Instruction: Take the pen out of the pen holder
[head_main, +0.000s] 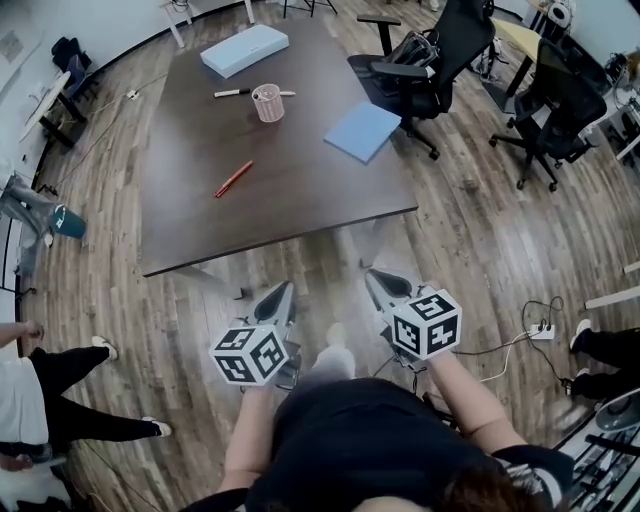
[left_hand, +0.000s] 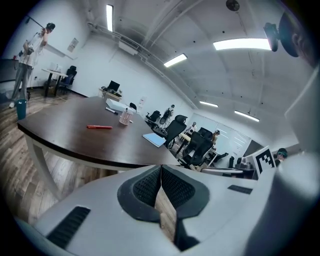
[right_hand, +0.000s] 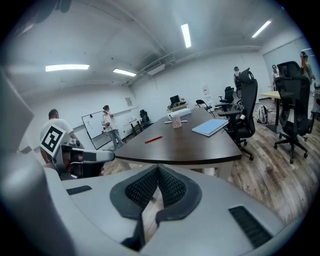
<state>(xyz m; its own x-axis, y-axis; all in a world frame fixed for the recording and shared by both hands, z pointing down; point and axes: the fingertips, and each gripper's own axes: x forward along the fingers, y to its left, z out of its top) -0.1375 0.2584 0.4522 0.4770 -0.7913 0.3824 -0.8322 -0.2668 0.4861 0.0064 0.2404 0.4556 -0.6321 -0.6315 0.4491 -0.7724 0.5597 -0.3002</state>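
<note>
A pink mesh pen holder (head_main: 267, 102) stands upright on the far half of the dark table (head_main: 290, 205). It also shows small in the left gripper view (left_hand: 125, 117) and the right gripper view (right_hand: 175, 121). A white pen with a black cap (head_main: 232, 93) lies just beside it; I cannot tell whether anything is inside. A red pen (head_main: 233, 179) lies nearer on the table. Both grippers hang over the floor short of the table's near edge. My left gripper (head_main: 285, 292) (left_hand: 161, 167) is shut and empty, and my right gripper (head_main: 376, 278) (right_hand: 158, 167) is also shut and empty.
A blue notebook (head_main: 362, 131) lies at the table's right edge and a pale blue box (head_main: 244, 49) at its far end. Black office chairs (head_main: 430, 60) stand to the right. A person's legs (head_main: 70, 385) are at the left, a power strip (head_main: 541, 331) on the floor right.
</note>
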